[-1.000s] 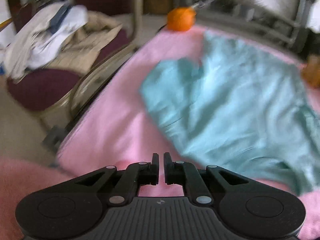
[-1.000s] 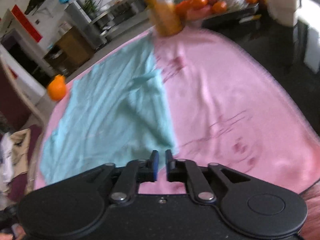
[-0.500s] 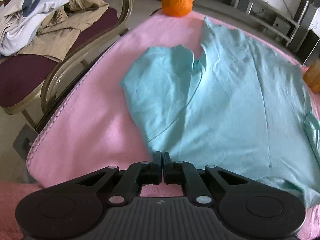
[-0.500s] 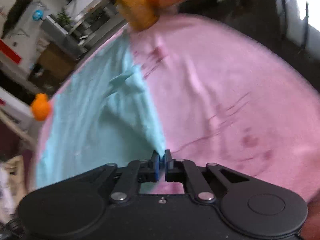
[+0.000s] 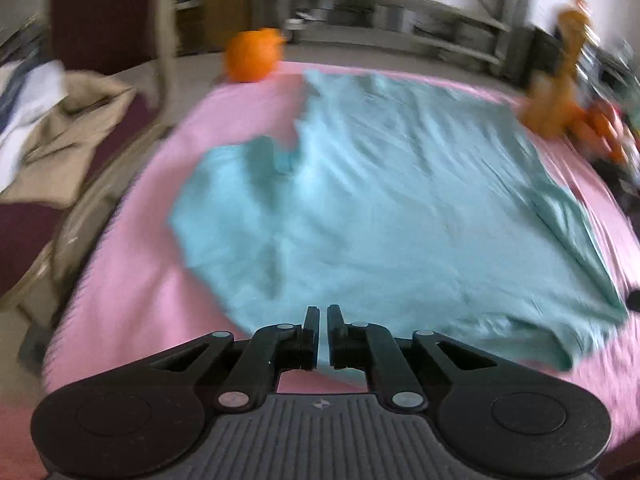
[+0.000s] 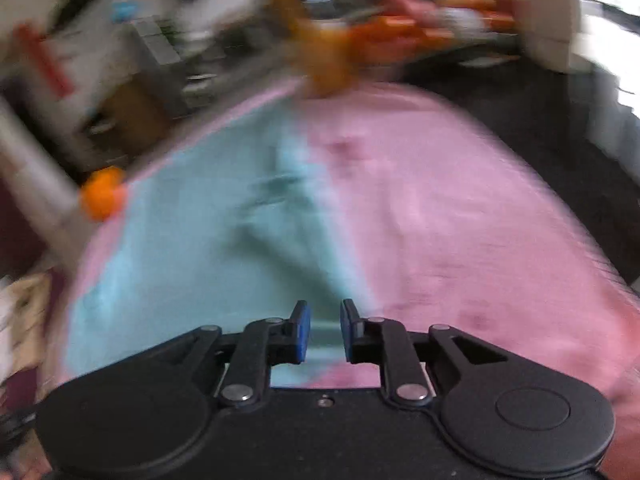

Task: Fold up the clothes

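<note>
A light teal garment (image 5: pixel 392 200) lies spread on a pink cloth (image 5: pixel 132 280) that covers the table. It also shows in the right wrist view (image 6: pixel 208 248), on the left half of the pink cloth (image 6: pixel 460 220). My left gripper (image 5: pixel 323 314) hovers at the garment's near edge, its jaws a narrow slit apart with nothing between them. My right gripper (image 6: pixel 322 312) hovers over the garment's near right corner with its jaws slightly apart and empty. Both views are blurred by motion.
An orange fruit (image 5: pixel 254 56) sits at the far left corner of the cloth. An orange-brown toy (image 5: pixel 560 92) stands at the far right, with fruit (image 6: pixel 420 28) behind it. A chair (image 5: pixel 48 140) piled with clothes stands left of the table.
The right gripper's jaws have opened a little and let go of the garment's corner. The left gripper's jaws have parted slightly. Both cameras have swung, and the garment now lies more spread out.
</note>
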